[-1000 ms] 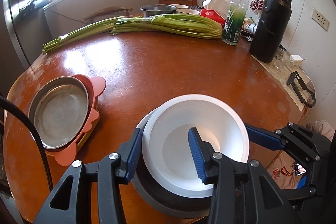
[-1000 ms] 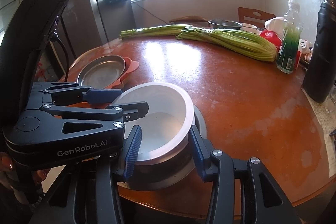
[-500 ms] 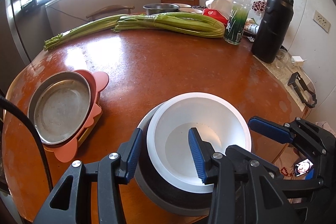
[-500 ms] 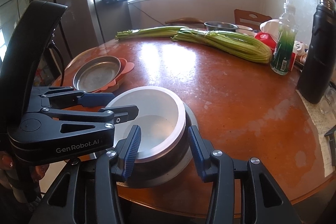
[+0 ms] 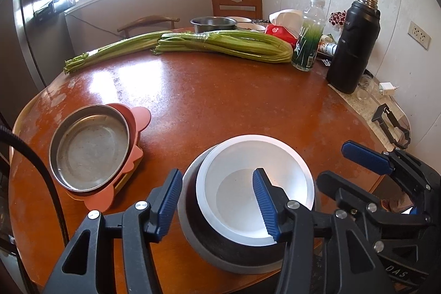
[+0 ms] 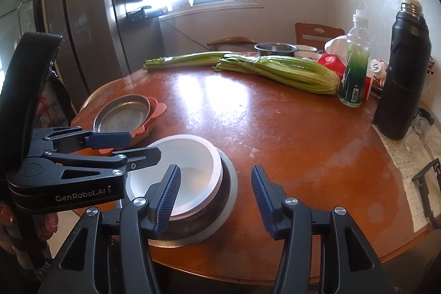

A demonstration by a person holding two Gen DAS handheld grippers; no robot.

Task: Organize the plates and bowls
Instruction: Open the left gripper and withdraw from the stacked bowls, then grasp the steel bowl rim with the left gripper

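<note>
A white bowl sits nested in a grey metal bowl near the table's front edge; both show in the right wrist view. My left gripper is open, its jaws straddling the bowls' left rim, one finger inside the white bowl. My right gripper is open and empty, just right of the bowls, and shows in the left wrist view. A steel plate lies on pink plates at the left.
Celery bunches lie across the far side of the round brown table. A green bottle, a black thermos, a steel pot and a black clip stand at the back and right.
My right gripper has let go of the bowls' right side and drawn back to the right. The stacked bowls now rest on the table. My left gripper stays around the rim.
</note>
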